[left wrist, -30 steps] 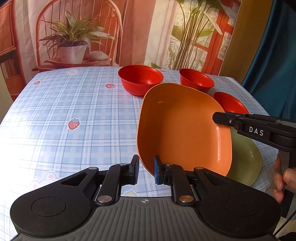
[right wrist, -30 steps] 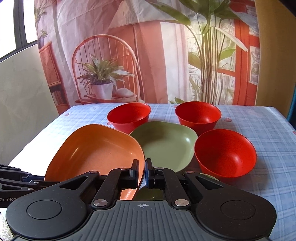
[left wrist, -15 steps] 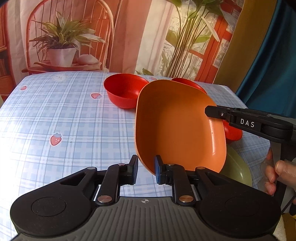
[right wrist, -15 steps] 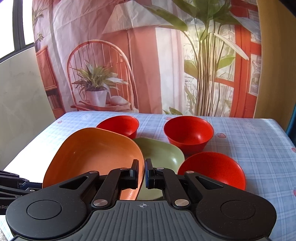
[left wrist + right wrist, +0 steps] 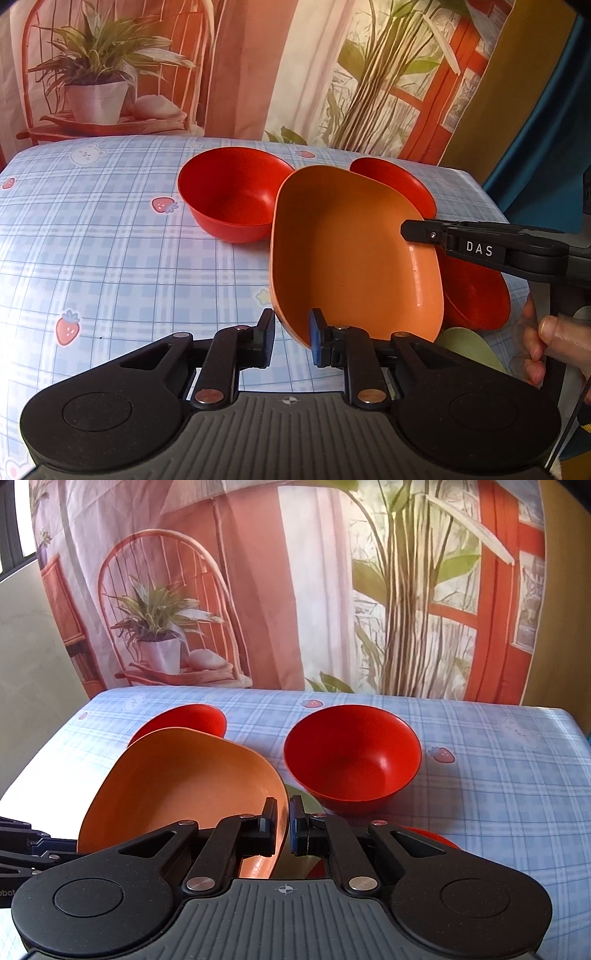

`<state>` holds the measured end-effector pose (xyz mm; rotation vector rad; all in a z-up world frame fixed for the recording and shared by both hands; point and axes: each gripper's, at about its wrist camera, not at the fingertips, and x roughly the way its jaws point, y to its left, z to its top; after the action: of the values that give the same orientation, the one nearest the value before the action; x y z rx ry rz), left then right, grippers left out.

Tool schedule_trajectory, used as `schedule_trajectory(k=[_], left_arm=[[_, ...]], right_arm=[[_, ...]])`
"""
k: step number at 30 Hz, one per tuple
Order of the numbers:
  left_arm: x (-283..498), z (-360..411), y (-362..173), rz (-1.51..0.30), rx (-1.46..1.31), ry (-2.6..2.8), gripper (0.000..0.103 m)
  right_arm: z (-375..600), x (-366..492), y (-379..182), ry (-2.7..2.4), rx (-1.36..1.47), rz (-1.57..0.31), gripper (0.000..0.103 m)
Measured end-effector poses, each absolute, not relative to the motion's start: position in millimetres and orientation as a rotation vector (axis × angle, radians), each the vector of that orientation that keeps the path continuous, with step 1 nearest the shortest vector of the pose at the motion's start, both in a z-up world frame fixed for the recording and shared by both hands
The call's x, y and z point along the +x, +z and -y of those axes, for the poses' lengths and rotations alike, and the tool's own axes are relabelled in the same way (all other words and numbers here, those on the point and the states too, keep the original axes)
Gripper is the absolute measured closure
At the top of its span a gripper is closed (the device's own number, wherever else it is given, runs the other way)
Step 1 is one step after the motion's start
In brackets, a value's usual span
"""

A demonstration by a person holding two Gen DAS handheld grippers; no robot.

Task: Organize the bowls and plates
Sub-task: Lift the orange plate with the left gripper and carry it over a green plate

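Note:
An orange plate point(image 5: 351, 254) is held tilted above the table, gripped at two edges. My left gripper point(image 5: 291, 339) is shut on its near rim. My right gripper point(image 5: 283, 829) is shut on its right rim point(image 5: 184, 786), and it shows in the left wrist view point(image 5: 480, 247) from the side. A green plate point(image 5: 469, 347) lies on the table below, mostly hidden. Three red bowls stand around it: one far left point(image 5: 229, 199), one behind the orange plate point(image 5: 399, 181), and one at right point(image 5: 476, 295).
The table has a blue plaid cloth point(image 5: 92, 240) with strawberry prints. A printed backdrop point(image 5: 258, 590) with a chair and plants hangs behind the table. The table's right edge point(image 5: 576, 731) is near the far red bowl point(image 5: 351, 753).
The orange plate has been lifted higher off the table by both grippers and carried toward the green plate. Both cameras rose, so the green plate is now mostly hidden.

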<state>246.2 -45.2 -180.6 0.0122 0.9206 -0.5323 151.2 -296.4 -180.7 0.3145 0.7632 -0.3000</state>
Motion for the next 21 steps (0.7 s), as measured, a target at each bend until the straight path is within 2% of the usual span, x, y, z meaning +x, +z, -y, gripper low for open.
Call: schedule_trajectory(k=[10, 13, 21], left_arm=[[257, 59, -188, -0.951, 0.040, -0.548, 0.082], [257, 62, -188, -0.951, 0.051, -0.555, 0.078], [262, 58, -189, -0.978, 0.030, -0.568, 0.076]], right_arm=[[310, 163, -200, -0.329, 0.290, -0.841, 0.097], [310, 165, -201, -0.329, 0.273, -0.853, 0.097], [308, 172, -197, -0.335, 0.235, -0.904, 0.097]])
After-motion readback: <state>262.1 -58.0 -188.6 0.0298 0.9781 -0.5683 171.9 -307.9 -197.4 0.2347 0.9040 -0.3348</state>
